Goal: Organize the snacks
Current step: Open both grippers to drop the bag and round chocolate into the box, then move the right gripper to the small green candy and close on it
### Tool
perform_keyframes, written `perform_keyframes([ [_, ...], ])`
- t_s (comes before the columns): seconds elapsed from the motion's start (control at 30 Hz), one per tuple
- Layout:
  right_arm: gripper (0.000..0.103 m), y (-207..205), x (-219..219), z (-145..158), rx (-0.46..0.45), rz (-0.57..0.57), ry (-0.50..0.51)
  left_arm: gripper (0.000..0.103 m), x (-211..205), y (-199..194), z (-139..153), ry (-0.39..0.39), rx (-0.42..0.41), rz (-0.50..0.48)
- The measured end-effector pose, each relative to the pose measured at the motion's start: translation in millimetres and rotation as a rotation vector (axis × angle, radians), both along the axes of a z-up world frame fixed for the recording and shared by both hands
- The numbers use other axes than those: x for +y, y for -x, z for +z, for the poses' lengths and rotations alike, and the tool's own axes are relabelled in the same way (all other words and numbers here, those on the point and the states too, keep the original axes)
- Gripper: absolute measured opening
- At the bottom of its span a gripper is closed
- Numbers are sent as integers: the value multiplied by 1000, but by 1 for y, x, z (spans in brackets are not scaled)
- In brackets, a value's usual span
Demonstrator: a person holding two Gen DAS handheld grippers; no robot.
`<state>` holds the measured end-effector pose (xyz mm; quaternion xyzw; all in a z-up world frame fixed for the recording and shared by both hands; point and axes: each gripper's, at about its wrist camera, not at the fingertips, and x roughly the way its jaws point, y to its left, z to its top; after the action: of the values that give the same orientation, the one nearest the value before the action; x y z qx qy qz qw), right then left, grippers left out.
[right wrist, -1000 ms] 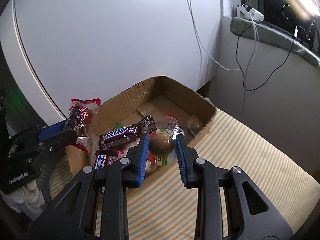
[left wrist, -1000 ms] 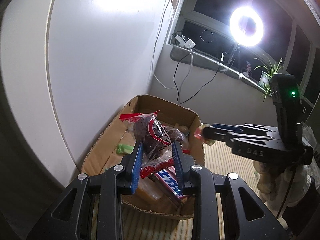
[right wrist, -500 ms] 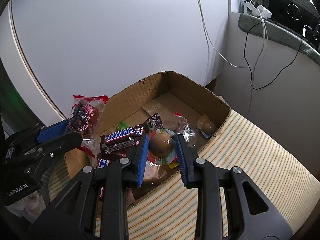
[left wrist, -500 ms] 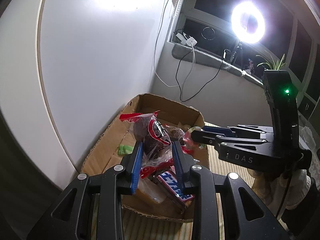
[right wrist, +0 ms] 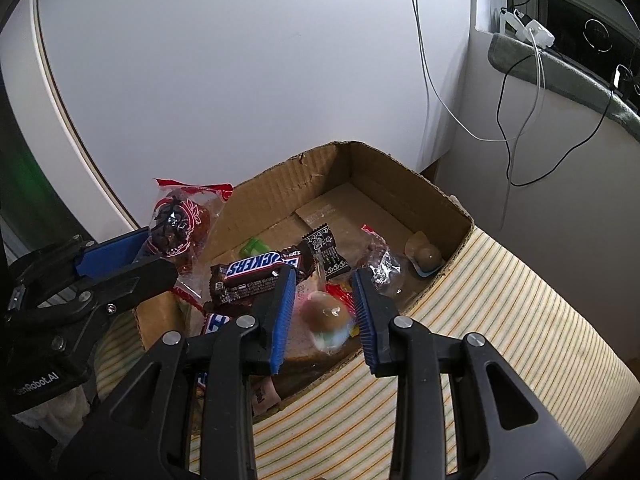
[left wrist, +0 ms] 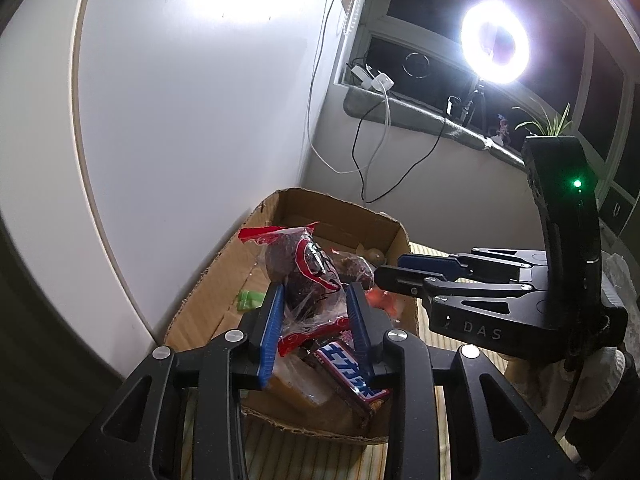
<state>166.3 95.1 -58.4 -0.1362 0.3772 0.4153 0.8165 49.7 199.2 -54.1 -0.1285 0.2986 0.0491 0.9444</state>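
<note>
A cardboard box (right wrist: 400, 172) holds several snacks on a striped cloth. My left gripper (left wrist: 316, 300) is shut on a clear red-printed bag of dark fruit (left wrist: 300, 268), held above the box's near end; the bag also shows in the right wrist view (right wrist: 176, 220). My right gripper (right wrist: 324, 292) is open over the box. A brown egg-shaped snack in a clear wrapper (right wrist: 324, 316) shows blurred between its fingers, apart from both pads. A Snickers bar (right wrist: 256, 268) lies just left of it.
The box stands in a corner against a white wall (right wrist: 240, 60). Inside lie a black sachet (right wrist: 326, 250), a green wrapper (right wrist: 256, 246) and a round snack (right wrist: 426, 256). Cables (left wrist: 372, 152) hang from a window ledge; a ring light (left wrist: 494, 42) shines above.
My right gripper moved over the box and opened; the egg-shaped snack left its grip and is dropping. My left gripper kept hold of the fruit bag.
</note>
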Motion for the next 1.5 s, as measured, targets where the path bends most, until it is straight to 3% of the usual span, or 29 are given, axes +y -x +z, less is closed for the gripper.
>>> perform_keyframes([
  [0.23,34,1,-3,2,-9,-6,6,31,1,5,3,-8,-6,16],
  [0.3,52,2,-5,4,-21,-11,5,34,1,5,4,-10,-4,16],
  [0.33,54,3,-6,5,-30,-15,3,35,1,6,5,-12,-6,16],
  [0.5,60,7,-11,13,-54,-25,-1,36,1,11,8,-16,-14,24],
  [0.6,75,10,-17,18,-71,-36,-4,44,-1,15,11,-21,-20,27],
  [0.67,76,12,-21,21,-76,-41,-13,45,-3,18,13,-26,-25,28],
  [0.77,77,17,-28,24,-86,-54,-12,57,-6,23,17,-34,-32,32],
  [0.87,86,24,-40,28,-104,-61,-18,58,-10,29,21,-36,-45,33],
  [1.0,86,34,-65,30,-122,-90,-22,65,-16,37,23,-28,-55,28],
  [1.27,86,48,-135,21,-129,-191,-22,66,-39,49,20,-18,-56,-11],
  [1.5,86,48,-220,2,-126,-335,37,67,-60,63,11,-40,-28,-53],
])
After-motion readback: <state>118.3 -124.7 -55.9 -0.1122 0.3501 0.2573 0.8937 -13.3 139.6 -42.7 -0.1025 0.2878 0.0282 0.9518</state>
